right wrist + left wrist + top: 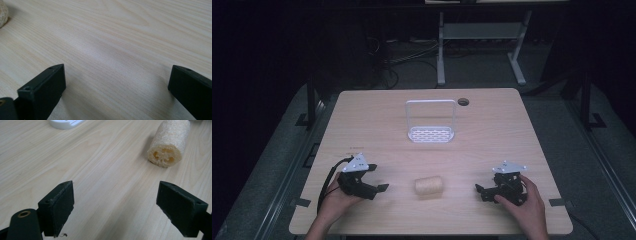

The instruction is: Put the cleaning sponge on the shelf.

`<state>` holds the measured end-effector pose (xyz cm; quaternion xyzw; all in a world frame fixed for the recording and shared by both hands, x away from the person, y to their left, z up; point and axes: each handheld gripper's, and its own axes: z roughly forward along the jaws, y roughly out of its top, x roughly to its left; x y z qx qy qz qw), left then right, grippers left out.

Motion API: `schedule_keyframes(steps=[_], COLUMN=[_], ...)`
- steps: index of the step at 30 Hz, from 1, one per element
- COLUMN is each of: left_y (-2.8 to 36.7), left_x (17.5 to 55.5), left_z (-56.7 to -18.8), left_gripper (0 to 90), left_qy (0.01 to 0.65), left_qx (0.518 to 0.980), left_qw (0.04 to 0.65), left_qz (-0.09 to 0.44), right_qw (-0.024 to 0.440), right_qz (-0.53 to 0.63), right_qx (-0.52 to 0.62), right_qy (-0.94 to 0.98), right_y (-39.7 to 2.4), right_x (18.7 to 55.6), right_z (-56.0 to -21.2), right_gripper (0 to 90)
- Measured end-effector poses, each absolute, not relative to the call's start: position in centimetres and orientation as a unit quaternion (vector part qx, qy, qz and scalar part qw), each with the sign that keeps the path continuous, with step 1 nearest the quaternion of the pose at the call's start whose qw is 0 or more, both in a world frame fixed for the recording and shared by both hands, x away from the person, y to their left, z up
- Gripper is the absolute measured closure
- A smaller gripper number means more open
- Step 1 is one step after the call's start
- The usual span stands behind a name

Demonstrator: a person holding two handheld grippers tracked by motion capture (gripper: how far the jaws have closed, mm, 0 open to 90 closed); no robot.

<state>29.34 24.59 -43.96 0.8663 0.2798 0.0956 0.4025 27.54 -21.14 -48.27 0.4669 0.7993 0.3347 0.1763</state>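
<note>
A short beige loofah cylinder (428, 185) lies on its side near the front middle of the wooden table (492, 135). My left gripper (378, 179) rests on the table to its left, held by a hand, with the jaws open and pointing at the loofah. In the left gripper view, the loofah (168, 143) lies ahead and to the right of the open left gripper (120, 203), its porous end facing me. My right gripper (482, 189) sits to the loofah's right, also open. Bare wood shows between the jaws of the right gripper (117, 85), with the loofah's edge (3, 13) at the far left.
A white wire-handled rack (430, 122) with a slotted base stands upright behind the loofah at mid-table; its base (66, 123) shows ahead of the left gripper. A cable hole (463, 101) is near the far edge. A white desk frame (482, 35) stands on the floor beyond.
</note>
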Motion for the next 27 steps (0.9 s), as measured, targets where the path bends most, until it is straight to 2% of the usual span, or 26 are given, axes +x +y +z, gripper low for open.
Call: schedule_keyframes(steps=[27], left_y=[20.7], left_x=[30.7], left_z=[-43.2], left_gripper=[14.4], left_qy=[0.226], left_qx=[0.887], left_qw=[0.394], left_qz=[0.076], right_qw=[0.177], right_qz=[0.334], right_qx=[0.466], right_qy=[0.800], right_y=[-21.2], right_x=[27.5], right_z=[-48.3], right_gripper=[0.9])
